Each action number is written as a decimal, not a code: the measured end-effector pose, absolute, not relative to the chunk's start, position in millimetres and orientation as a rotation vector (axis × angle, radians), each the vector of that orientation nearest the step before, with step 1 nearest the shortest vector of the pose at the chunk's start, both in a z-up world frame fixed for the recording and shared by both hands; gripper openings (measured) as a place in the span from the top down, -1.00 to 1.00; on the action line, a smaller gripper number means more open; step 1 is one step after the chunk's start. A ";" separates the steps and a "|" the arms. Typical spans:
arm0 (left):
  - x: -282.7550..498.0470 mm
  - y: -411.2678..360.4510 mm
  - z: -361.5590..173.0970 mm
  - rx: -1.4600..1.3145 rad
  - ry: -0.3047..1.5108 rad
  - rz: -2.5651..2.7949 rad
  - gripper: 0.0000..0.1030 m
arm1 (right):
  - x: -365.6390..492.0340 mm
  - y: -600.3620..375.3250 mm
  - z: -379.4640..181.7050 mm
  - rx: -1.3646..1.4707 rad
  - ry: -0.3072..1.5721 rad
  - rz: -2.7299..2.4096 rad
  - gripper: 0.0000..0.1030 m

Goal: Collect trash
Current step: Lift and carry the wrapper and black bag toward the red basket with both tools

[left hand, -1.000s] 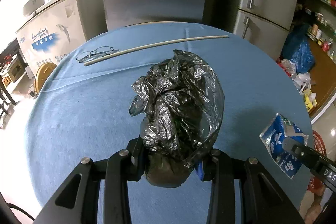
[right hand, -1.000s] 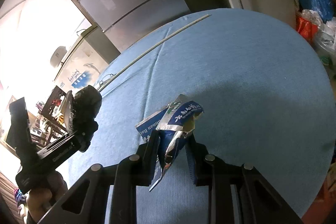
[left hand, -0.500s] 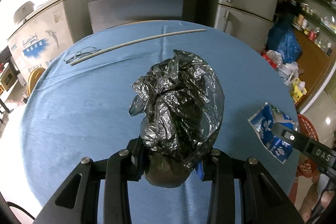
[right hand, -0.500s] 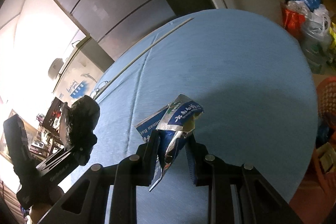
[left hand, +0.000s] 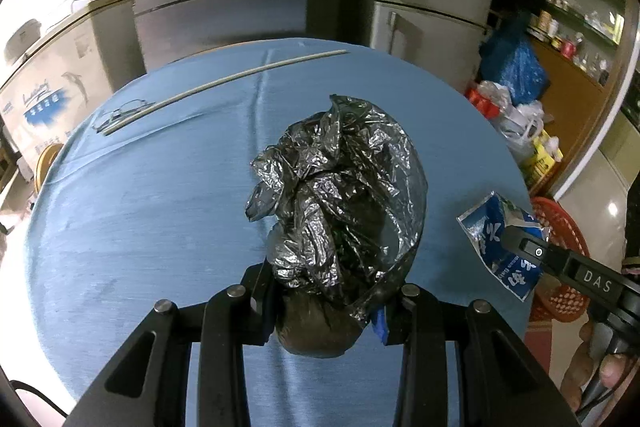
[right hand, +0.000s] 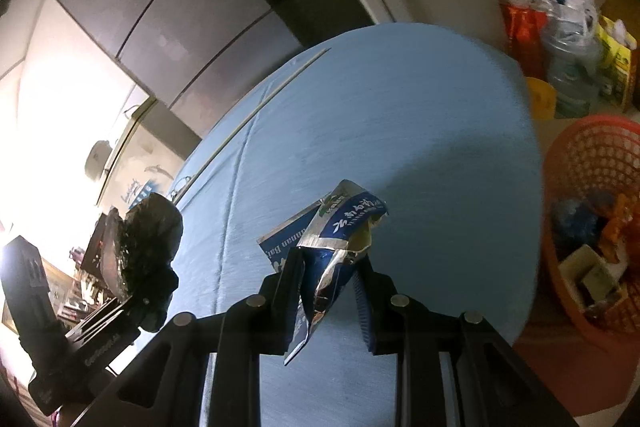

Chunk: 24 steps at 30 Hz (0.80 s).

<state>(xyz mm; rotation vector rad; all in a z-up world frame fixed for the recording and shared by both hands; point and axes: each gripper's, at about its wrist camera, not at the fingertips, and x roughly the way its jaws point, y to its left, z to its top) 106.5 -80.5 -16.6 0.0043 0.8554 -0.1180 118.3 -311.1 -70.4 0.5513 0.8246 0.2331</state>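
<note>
Writing: "DAS" in white on the black body of the right gripper [left hand: 516, 239]; white characters on the blue snack wrapper [right hand: 340, 239], with Latin letters too small to read; blue script and a dolphin on the white chest freezer [left hand: 52, 95].
Left gripper [left hand: 328, 303]: jaws nearly closed, pinching the neck of a crumpled black plastic bag [left hand: 340, 195], which stands up above the desk [left hand: 160, 219].
Right gripper: jaws fully closed on the blue snack wrapper, held in the air over the desk's right rim.
Bag: glossy, wrinkled, bulging, a dark lump at the bottom.
Wrapper: torn open, silver foil inside.
Desk: round, covered in blue cloth, mostly bare; a thin pale stick [left hand: 224, 87] and a pair of glasses [left hand: 120, 111] lie at its far left edge.
Beside the desk: an orange basket [right hand: 592, 227] with rubbish in it stands on the floor just past the right rim; bags and bottles are piled farther back.
</note>
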 end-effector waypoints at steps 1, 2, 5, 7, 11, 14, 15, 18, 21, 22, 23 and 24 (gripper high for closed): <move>106.1 -85.0 -16.5 0.012 0.856 -0.125 0.26 | 116.2 -315.4 -70.6 0.558 0.821 0.226 0.48; 105.5 -90.1 -16.1 0.019 0.855 -0.132 0.26 | 115.0 -318.6 -70.5 0.563 0.818 0.220 0.47; 102.9 -103.6 -15.1 0.033 0.854 -0.152 0.26 | 108.5 -332.2 -70.6 0.584 0.806 0.199 0.48; 101.9 -113.9 -15.0 0.046 0.854 -0.170 0.26 | 103.9 -341.3 -70.7 0.594 0.800 0.185 0.48; 101.6 -129.1 -14.2 0.065 0.854 -0.198 0.26 | 97.2 -354.5 -69.4 0.610 0.785 0.161 0.47; 102.0 -141.1 -12.9 0.080 0.851 -0.219 0.26 | 91.6 -368.2 -68.7 0.620 0.771 0.138 0.47; 101.8 -145.3 -12.7 0.085 0.850 -0.228 0.26 | 90.2 -371.3 -68.3 0.622 0.768 0.130 0.47; 100.7 -155.9 -13.4 0.099 0.850 -0.248 0.26 | 84.2 -386.8 -69.6 0.638 0.756 0.103 0.47; 99.9 -166.8 -14.7 0.115 0.850 -0.266 0.26 | 75.9 -405.1 -71.8 0.648 0.747 0.067 0.47; 99.9 -170.2 -15.1 0.119 0.850 -0.272 0.26 | 72.3 -412.9 -73.4 0.652 0.744 0.048 0.48; 100.0 -173.0 -15.2 0.121 0.850 -0.277 0.26 | 69.4 -419.5 -75.2 0.658 0.743 0.035 0.48; 100.1 -177.4 -15.5 0.126 0.851 -0.285 0.26 | 66.8 -427.2 -77.2 0.666 0.742 0.020 0.48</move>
